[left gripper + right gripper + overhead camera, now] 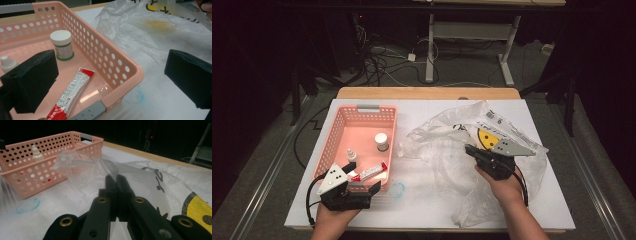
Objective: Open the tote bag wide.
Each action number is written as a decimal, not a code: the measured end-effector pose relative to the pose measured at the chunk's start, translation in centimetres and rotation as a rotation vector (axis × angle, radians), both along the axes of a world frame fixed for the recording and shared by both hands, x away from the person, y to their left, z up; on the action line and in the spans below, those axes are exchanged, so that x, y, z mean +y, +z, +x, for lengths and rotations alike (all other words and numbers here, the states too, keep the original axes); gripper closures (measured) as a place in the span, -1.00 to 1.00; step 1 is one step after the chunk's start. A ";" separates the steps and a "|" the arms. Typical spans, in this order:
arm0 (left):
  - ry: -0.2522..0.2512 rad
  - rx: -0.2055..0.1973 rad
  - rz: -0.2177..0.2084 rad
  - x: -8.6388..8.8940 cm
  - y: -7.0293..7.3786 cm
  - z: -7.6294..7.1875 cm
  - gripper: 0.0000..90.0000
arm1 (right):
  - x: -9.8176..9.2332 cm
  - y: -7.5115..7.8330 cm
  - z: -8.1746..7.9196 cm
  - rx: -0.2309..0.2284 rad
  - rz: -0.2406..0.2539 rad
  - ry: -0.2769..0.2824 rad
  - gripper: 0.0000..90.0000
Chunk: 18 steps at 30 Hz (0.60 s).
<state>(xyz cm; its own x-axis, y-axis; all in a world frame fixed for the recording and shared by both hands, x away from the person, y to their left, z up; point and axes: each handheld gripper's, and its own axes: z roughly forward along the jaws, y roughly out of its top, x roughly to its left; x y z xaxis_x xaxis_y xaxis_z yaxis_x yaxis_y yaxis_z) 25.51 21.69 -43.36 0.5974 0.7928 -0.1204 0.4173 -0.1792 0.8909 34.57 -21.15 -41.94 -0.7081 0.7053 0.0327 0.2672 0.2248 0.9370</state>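
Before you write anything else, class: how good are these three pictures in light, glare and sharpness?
High view: the white table is brightly lit, the room behind nearly black, the picture soft. Left gripper view: sharp on the pink basket and the jar, with glare on the plastic bag. Right gripper view: the right gripper, shut on the bag, is sharp; the basket's near left end blurs.

Light falls from above onto my white worktop, while the room around it sits nearly black. The crumpled clear plastic bag throws soft glare. In my left gripper view the salmon-pink perforated plastic basket gleams; near jaws look slightly soft.
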 end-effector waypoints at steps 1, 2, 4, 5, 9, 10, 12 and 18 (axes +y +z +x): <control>0.001 0.001 -0.001 0.0 0.0 0.0 -1.00 | 0.0 0.1 0.0 -0.009 -0.004 0.001 1.00; 0.001 0.002 0.000 0.0 0.0 0.0 -1.00 | 0.0 0.3 0.0 -0.016 -0.006 -0.002 1.00; -0.001 0.002 0.001 0.0 0.0 0.0 -1.00 | -0.1 0.6 0.0 -0.023 0.001 -0.003 1.00; -0.001 0.002 0.001 0.0 0.0 0.0 -1.00 | -0.2 0.7 0.0 -0.028 0.003 -0.001 1.00; 0.000 0.003 0.000 0.0 0.0 0.1 -1.00 | -0.4 1.2 -0.2 -0.045 0.016 -0.006 1.00; 0.000 0.003 0.001 0.0 0.0 0.0 -1.00 | -0.5 1.4 -0.2 -0.050 0.017 -0.009 1.00; 0.000 0.005 0.002 0.0 0.0 0.0 -1.00 | -0.7 1.7 -0.4 -0.060 0.021 -0.017 1.00; 0.003 0.002 0.002 0.0 0.1 -0.1 -1.00 | -0.9 2.5 -0.6 -0.093 0.021 -0.025 1.00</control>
